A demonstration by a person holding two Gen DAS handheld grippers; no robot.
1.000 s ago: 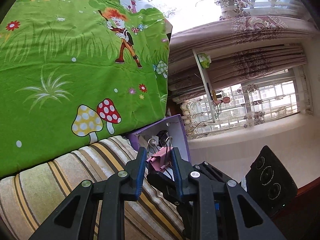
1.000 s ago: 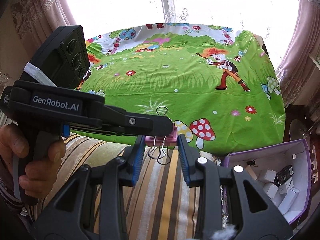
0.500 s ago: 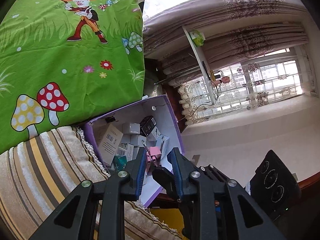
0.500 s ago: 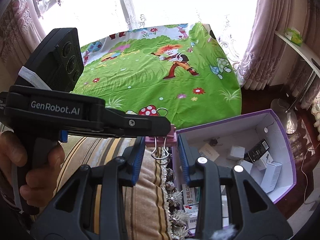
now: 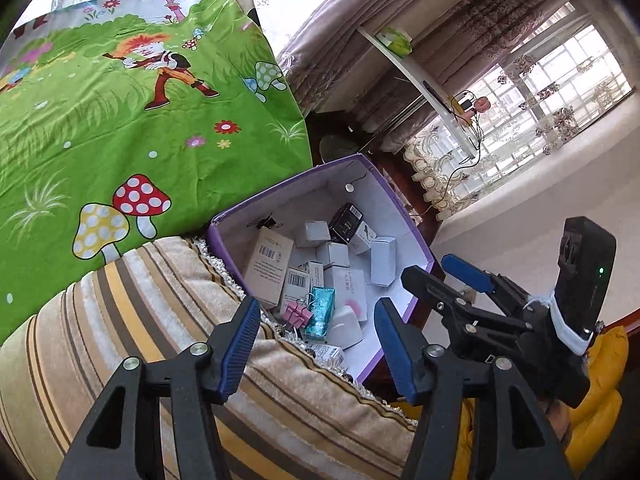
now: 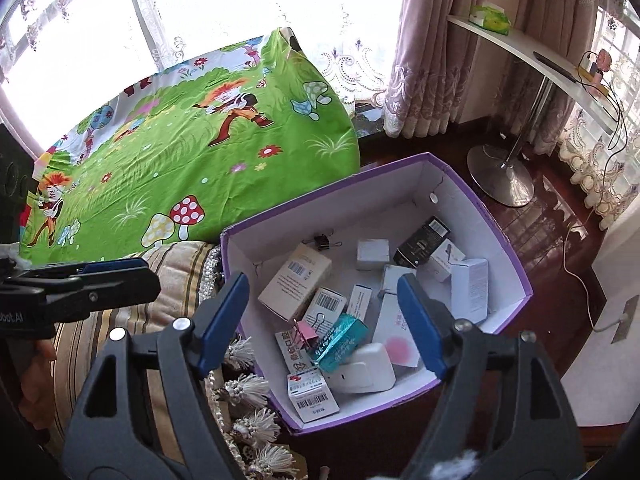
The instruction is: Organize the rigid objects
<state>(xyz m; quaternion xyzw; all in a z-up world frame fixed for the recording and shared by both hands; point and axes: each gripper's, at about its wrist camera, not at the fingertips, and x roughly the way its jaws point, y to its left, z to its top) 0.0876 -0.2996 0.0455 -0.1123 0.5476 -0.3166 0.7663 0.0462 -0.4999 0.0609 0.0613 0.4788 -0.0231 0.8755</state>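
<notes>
A: Where do we see the small pink metal binder clip?
B: In the purple-rimmed white cardboard box, against the shiny teal packet, below our tools, touching neither.
A: Tool state?
B: Left tool and right tool both have jaws opening, nothing between them.

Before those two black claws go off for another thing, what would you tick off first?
1. Pink binder clip down inside the purple box: ok.
2. Left gripper jaws opening, nothing between them: ok.
3. Right gripper jaws opening, nothing between them: ok.
4. Clip hanging on neither gripper: ok.
5. Box upright, contents inside: ok.
6. Next object to sort on the green cloth: cannot tell, none in view.
</notes>
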